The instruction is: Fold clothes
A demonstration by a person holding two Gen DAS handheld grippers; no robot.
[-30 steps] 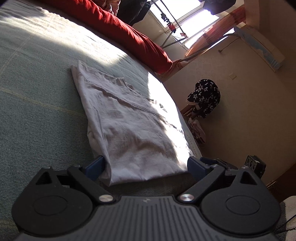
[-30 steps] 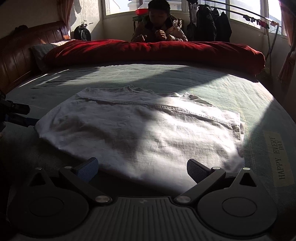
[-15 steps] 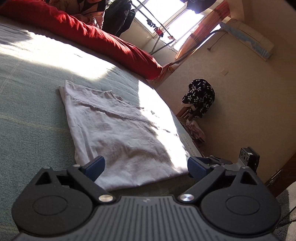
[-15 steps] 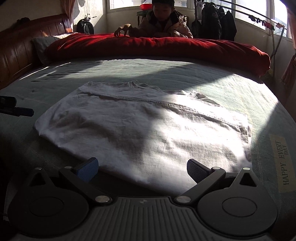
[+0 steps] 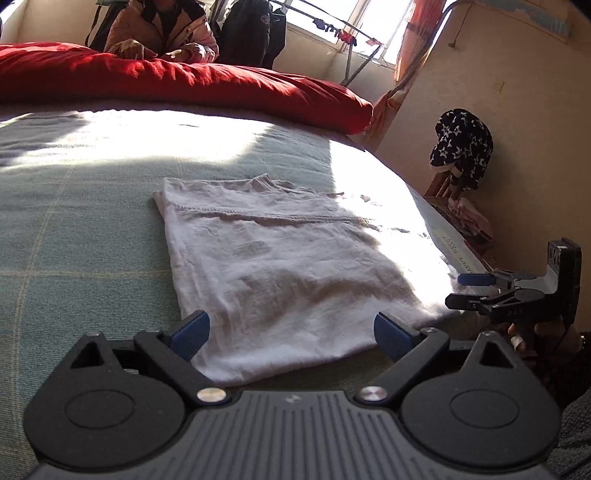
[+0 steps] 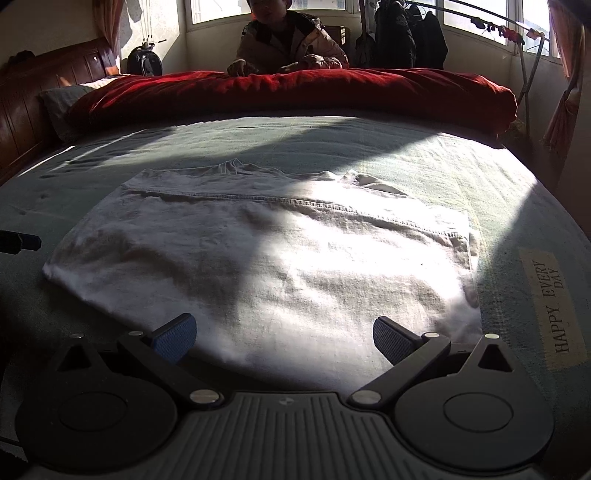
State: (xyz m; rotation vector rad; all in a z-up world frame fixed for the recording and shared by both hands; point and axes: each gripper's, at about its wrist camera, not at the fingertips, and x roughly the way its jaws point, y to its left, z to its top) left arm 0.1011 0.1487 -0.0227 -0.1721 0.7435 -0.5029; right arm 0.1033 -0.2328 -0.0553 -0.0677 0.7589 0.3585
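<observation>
Your left tongs (image 5: 291, 332) and right tongs (image 6: 284, 338) both gape wide, empty, at the near edge of the folded white garment (image 6: 266, 258); it lies flat on the bed (image 6: 461, 166).

Bedroom, strong daylight. Bed (image 6: 369, 147) covered with a pale green checked sheet, half in sun, half in shadow; a printed label (image 6: 550, 306) reads "HAPPY EVERY DAY". Long red bolster (image 6: 295, 92) across the far side, dark wooden headboard (image 6: 33, 96) at left with a grey pillow (image 6: 59, 103). Windows (image 6: 221, 7) behind; dark coats (image 6: 406, 33) on a drying rack (image 6: 524, 55). Orange curtain (image 5: 417, 33), cream wall (image 5: 517, 92), star-patterned garment (image 5: 461, 144) hung on a chair. A person (image 6: 288, 40) leans on the bolster.
</observation>
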